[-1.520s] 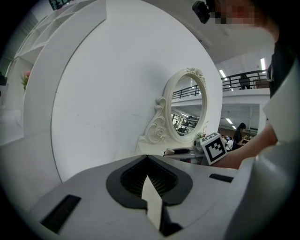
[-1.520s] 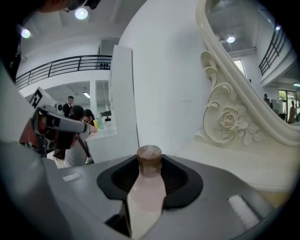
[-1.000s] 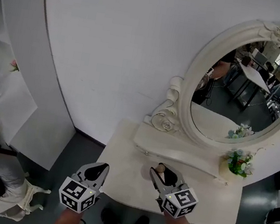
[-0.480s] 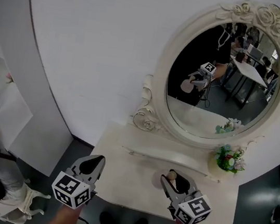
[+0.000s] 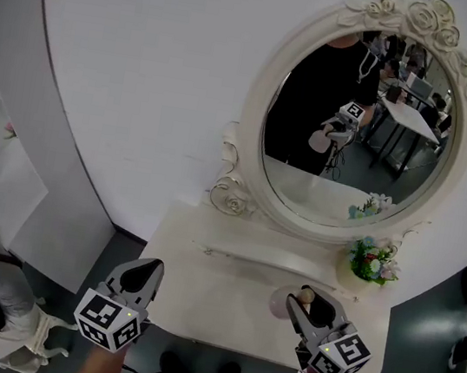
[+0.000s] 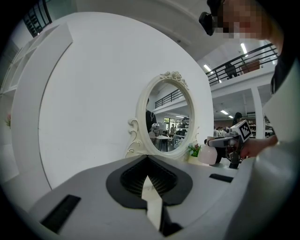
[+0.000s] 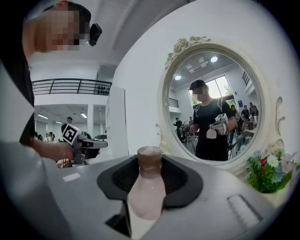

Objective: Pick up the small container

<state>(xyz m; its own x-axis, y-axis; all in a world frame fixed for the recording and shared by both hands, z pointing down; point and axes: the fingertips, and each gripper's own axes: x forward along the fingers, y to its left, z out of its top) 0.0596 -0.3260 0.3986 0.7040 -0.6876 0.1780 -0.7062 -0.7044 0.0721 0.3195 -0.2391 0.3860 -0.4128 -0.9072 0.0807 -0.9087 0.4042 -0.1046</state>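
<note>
The small container (image 5: 288,302) is a pale pink bottle with a brown cap. My right gripper (image 5: 307,301) is shut on it and holds it above the right front of the cream vanity table (image 5: 216,297). In the right gripper view the small container (image 7: 146,190) stands upright between the dark pads, cap at the top. The left gripper view shows the small container (image 6: 208,155) from the side. My left gripper (image 5: 142,277) hangs off the table's left front corner. Its jaws (image 6: 149,177) meet with nothing in them.
An oval mirror (image 5: 353,125) in a carved cream frame stands at the back of the table and reflects the person with the grippers. A small flower pot (image 5: 368,266) sits at the table's right rear. White shelving (image 5: 2,175) stands at the left, and a curved white wall is behind.
The right gripper has carried the container to the right and toward me. The left gripper has drifted left and back from the table corner. The mirror now shows the person's reflection.
</note>
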